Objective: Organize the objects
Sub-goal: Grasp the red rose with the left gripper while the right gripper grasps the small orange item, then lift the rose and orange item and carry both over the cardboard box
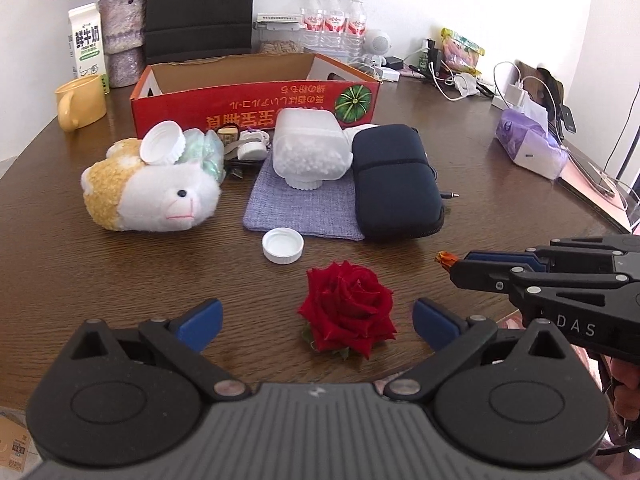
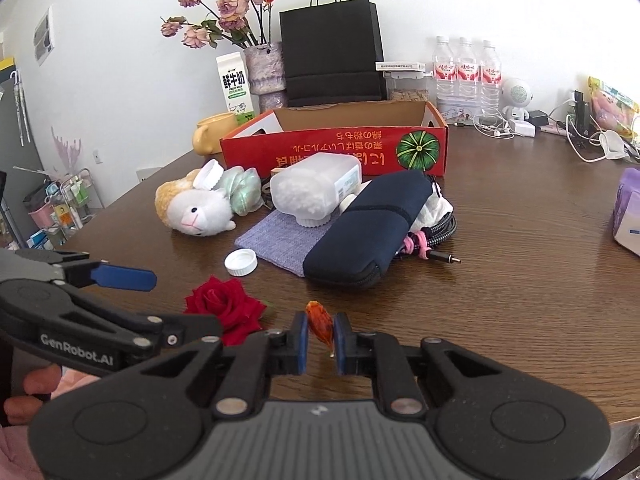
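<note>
A red rose head (image 1: 347, 312) (image 2: 224, 307) lies on the brown table between the open fingers of my left gripper (image 1: 316, 320). My right gripper (image 2: 321, 334) (image 1: 460, 266) is shut on a small orange dried bud (image 2: 320, 325) (image 1: 445, 258), held just right of the rose. Further back lie a white bottle cap (image 1: 283, 245), a plush toy (image 1: 152, 192), a lavender pouch (image 1: 298, 204), a clear tub of white beads (image 1: 308, 148), a dark zip case (image 1: 394, 182) and an open red cardboard box (image 1: 256, 100).
A yellow mug (image 1: 80, 100), milk carton (image 1: 86, 46), vase of dried flowers (image 2: 266, 70), black bag (image 2: 332, 56) and water bottles (image 1: 334, 20) stand at the back. Cables and chargers (image 1: 452, 76) and a tissue pack (image 1: 528, 144) sit at the right.
</note>
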`<state>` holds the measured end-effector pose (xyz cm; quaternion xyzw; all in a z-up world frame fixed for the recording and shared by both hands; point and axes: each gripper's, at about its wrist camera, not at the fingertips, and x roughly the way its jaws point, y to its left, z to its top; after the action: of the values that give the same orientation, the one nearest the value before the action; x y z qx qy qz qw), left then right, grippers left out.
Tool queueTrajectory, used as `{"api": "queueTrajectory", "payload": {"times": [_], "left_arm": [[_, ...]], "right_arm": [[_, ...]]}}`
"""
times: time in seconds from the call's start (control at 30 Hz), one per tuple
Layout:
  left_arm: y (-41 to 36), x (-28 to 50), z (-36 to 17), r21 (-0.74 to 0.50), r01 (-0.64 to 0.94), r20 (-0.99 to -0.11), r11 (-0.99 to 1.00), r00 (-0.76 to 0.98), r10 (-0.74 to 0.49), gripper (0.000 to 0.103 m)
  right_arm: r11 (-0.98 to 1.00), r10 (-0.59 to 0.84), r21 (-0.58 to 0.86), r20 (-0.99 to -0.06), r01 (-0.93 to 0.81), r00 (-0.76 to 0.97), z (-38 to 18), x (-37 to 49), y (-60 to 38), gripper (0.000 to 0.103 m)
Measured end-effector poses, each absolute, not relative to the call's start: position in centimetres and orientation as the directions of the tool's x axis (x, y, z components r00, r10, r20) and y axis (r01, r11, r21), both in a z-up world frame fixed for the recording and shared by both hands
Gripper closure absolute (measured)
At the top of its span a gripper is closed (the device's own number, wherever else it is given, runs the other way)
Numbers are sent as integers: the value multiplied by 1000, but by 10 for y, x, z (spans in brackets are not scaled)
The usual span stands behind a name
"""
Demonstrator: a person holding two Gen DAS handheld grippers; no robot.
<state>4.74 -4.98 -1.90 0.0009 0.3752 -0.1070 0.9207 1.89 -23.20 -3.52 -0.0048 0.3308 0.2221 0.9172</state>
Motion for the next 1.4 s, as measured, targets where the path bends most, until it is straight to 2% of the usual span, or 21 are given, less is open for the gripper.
{"api": "queueTrajectory", "payload": {"times": [0.23, 0.3, 0.37, 0.4, 0.43, 0.77, 1.0, 1.4], "left_arm": [[-59, 59, -27, -60, 204, -716, 977, 674, -184, 0], [-59, 60, -29, -76, 210, -721, 975, 664, -200, 7], [-60, 61, -31, -73, 214, -721, 974, 663, -200, 37], [-61, 59, -30, -64, 215, -716, 974, 671, -195, 47], [-61, 59, -29, -67, 220, -712, 973, 673, -201, 62], [-41, 43, -18, -93, 162, -649, 982, 738, -183, 63], [-11, 36, -12, -114, 68, -632, 991, 765, -125, 63], [-7, 48, 2, -93, 53, -590, 994, 802, -98, 63]], "right_arm": [[901, 407, 142, -610, -411, 681, -36, 19, -232, 90], [902, 404, 141, -610, -409, 681, -37, 20, -232, 90], [901, 406, 143, -609, -409, 681, -37, 20, -232, 90], [901, 407, 144, -609, -410, 680, -37, 20, -232, 90], [900, 408, 145, -609, -411, 680, -38, 19, -232, 90], [899, 412, 149, -603, -412, 683, -37, 18, -232, 90], [897, 419, 152, -595, -416, 685, -36, 20, -231, 90], [891, 434, 137, -541, -434, 721, -18, 36, -224, 90]]}}
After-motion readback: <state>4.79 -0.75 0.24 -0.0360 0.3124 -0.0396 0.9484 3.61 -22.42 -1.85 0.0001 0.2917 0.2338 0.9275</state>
